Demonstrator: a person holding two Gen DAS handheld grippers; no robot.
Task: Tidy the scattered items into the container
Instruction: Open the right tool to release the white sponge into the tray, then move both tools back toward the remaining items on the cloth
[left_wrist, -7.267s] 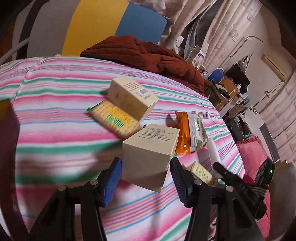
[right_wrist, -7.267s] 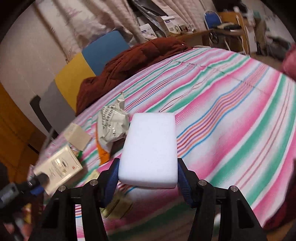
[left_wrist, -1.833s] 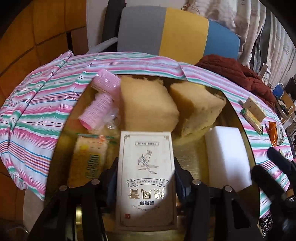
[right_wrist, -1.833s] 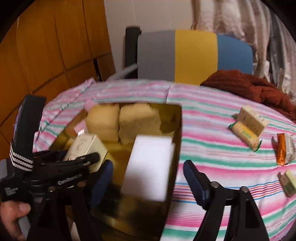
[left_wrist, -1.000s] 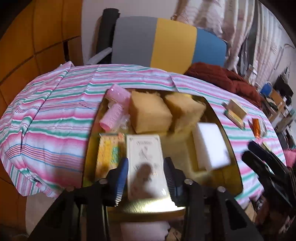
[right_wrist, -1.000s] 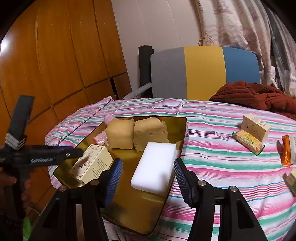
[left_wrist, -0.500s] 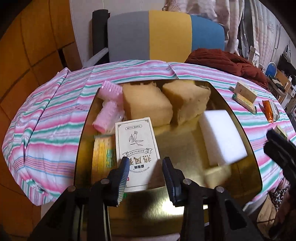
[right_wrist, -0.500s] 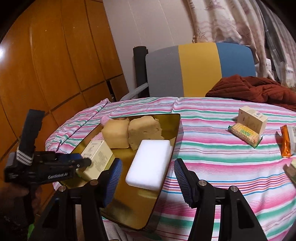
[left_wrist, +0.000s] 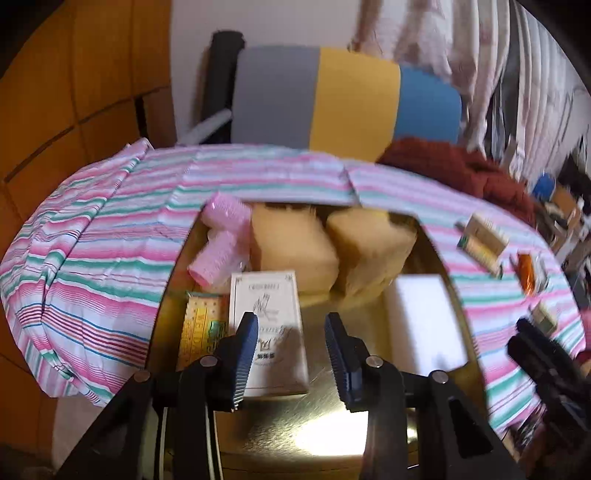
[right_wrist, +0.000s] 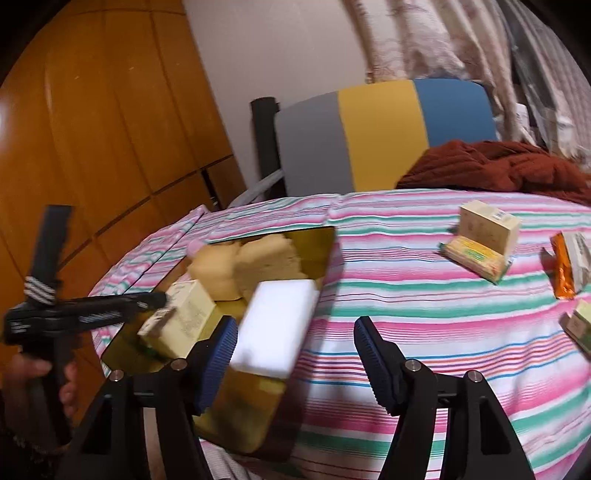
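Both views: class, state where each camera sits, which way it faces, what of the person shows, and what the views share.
Left wrist: on the left gripper, looking down into the gold tray; only its fingers show.
Right wrist: on the right gripper, jaws opening and empty, facing across the tray's right edge; a hand shows.
Shared: tray, white sponge, cream box.

Black gripper (left_wrist: 290, 338) frames, ribbed blue pads (left_wrist: 246, 350), silver screws.
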